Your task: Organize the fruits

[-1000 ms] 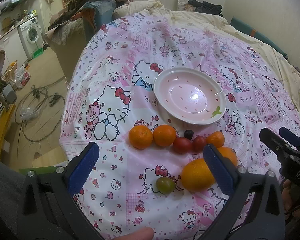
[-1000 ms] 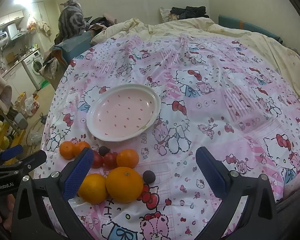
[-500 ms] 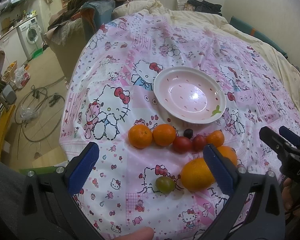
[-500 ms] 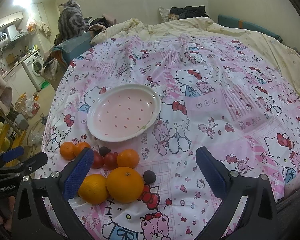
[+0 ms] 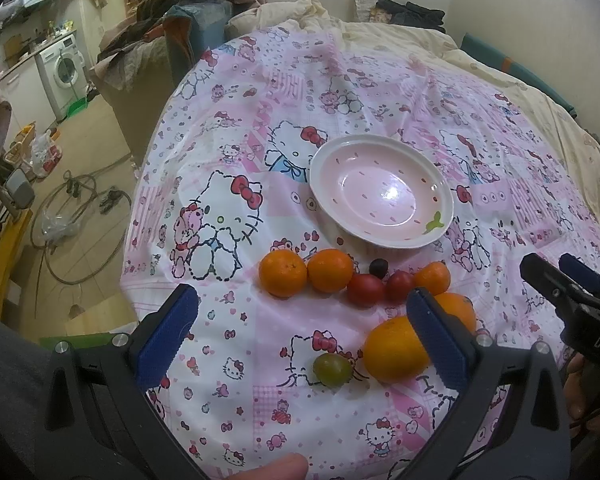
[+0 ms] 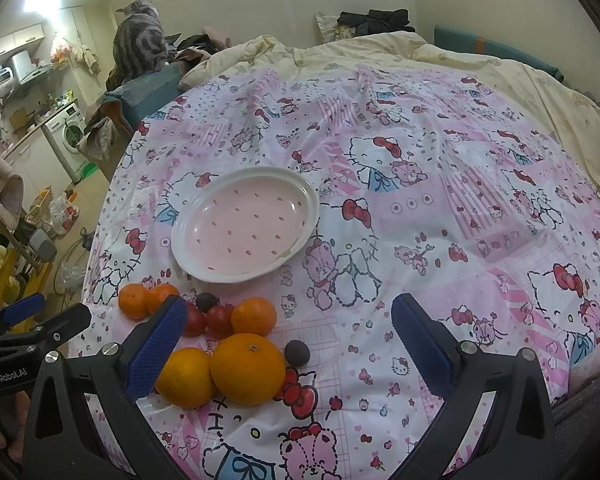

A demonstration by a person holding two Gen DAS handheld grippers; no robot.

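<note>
Fruits (image 6: 247, 374) all loose, lower left of frame; plate (image 6: 300, 196) bare; nothing sorted. Jaws of both grippers agape, unladen.

Right claw (image 5: 568, 276) marginally lower at the left view's edge; fruit unmoved

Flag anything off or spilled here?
Nothing spilled or damaged. The plate sits upright and empty, with all the fruit loose on the tablecloth beside it. One oddity: a cat perched in the background.
</note>
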